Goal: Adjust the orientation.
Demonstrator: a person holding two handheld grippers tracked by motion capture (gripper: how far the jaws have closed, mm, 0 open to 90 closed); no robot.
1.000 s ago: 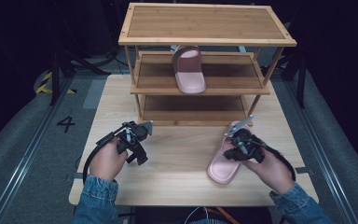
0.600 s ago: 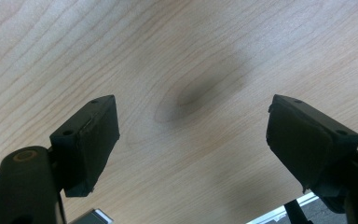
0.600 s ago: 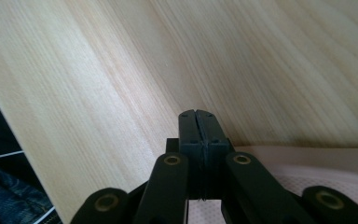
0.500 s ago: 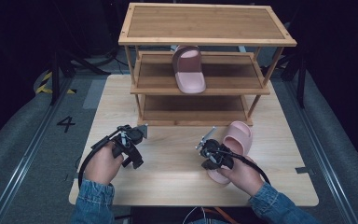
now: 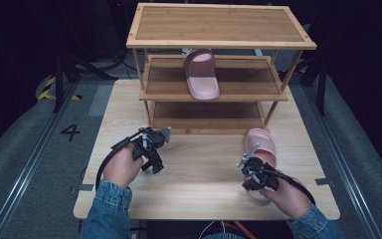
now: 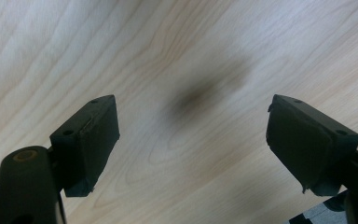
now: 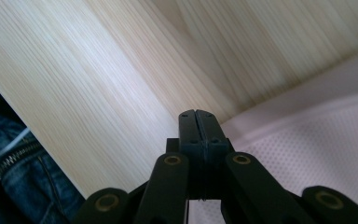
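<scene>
- The right tool (image 5: 248, 167) is seen with its two black jaws pressed flat together; in the right gripper view (image 7: 199, 122) nothing is caught between them.
- The right tool's jaws have just been closing, with nothing between them.
- The right tool is held over the near end of a pink slipper (image 5: 261, 149), whose pale dotted insole (image 7: 317, 154) is seen just beside the closed jaws; whether the jaws touch it cannot be told.
- The left tool (image 5: 154, 144) is seen with its jaws wide apart; in the left gripper view (image 6: 193, 140) only bare table is seen between the two black pads, and nothing is held.
- The left tool is held above the table's near left part, well apart from the slipper on the table.
- Two pink slippers are counted: one lies on the table (image 5: 204, 169) at its right side, just in front of the rack; the second slipper (image 5: 202, 74) lies on the rack's middle shelf.
- Both slippers are made of smooth, rounded pink material with a wide strap across the toe end.
- One rack (image 5: 219, 30) is counted, built of slatted bamboo-like wood, with three flat tiers and thin crossed side braces.
- The table is a pale wooden board with visible grain and rounded corners.
- Two hands and two blue denim cuffs (image 5: 112, 196) are seen at the near edge.
</scene>
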